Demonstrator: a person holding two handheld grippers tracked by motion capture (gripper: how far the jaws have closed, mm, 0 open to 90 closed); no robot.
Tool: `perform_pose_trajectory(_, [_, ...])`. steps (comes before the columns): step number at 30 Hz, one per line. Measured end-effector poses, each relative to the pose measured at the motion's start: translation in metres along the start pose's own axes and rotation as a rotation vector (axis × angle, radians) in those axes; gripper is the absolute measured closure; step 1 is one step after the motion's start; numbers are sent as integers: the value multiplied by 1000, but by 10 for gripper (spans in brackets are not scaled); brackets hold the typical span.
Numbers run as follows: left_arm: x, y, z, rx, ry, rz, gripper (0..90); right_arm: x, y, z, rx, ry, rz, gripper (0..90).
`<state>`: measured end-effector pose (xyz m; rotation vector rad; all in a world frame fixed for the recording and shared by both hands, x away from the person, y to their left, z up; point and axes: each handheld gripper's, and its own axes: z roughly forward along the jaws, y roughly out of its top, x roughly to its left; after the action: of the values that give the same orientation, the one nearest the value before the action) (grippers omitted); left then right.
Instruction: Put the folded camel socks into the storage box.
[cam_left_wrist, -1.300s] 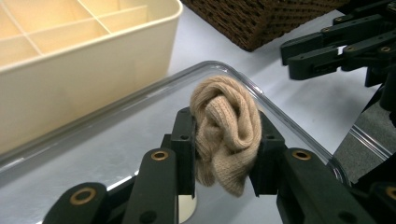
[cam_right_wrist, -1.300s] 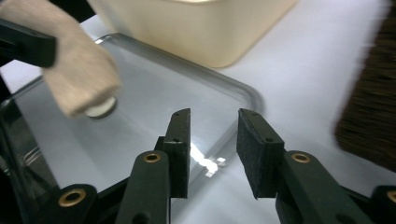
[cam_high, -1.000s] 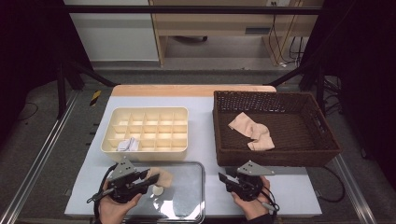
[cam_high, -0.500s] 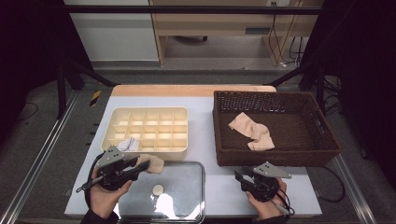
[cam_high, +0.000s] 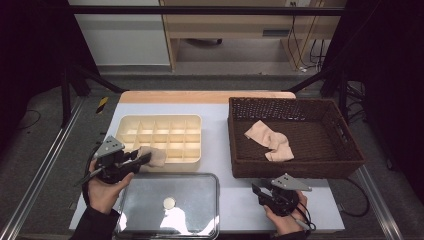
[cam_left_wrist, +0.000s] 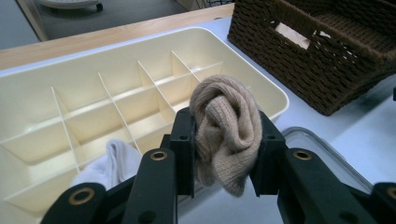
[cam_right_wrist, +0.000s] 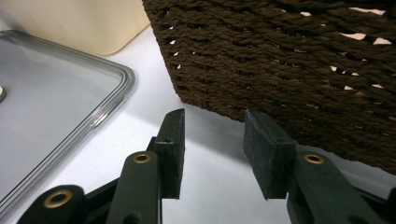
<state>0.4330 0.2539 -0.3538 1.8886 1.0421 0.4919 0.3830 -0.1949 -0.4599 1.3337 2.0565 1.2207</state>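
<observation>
Since the earlier frame the left gripper (cam_high: 142, 160) has carried the rolled beige sock (cam_high: 154, 156) up off the clear lid (cam_high: 170, 227) toward the cream divided tray (cam_high: 160, 120) at twelve o'clock. The right gripper (cam_high: 265, 192) has drawn back, jaws half apart and empty, at six o'clock of the wicker basket (cam_high: 295, 170).

Left gripper view: the jaws pinch the soft knit roll above the tray's near edge; something white, probably another sock (cam_left_wrist: 114, 161), fills a near cell. Next, lowering it into a free compartment.

Right gripper view: bare surface (cam_right_wrist: 205, 186) between the jaws.
</observation>
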Motion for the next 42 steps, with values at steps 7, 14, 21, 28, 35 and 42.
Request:
perform_pose_trajectory(7, [13, 13, 11, 24, 39, 5, 663, 0, -1, 2, 5, 3, 1, 594])
perform_pose_trajectory(14, [29, 12, 31, 76, 78, -13, 663, 0, -2, 2, 9, 9, -7, 595])
perform_pose_trajectory(21, [35, 3, 54, 162, 106, -4, 664, -1, -3, 4, 14, 20, 1, 596])
perform_pose_trajectory(28, [37, -3, 66, 218, 100, 12, 665, -1, -4, 5, 20, 23, -2, 597])
perform_pose_trajectory(35, [30, -9, 80, 302, 98, 56, 666, -1, -4, 7, 30, 27, 1, 597])
perform_pose_trajectory(42, [26, -13, 97, 361, 76, 63, 665, -1, -5, 8, 37, 28, 1, 595])
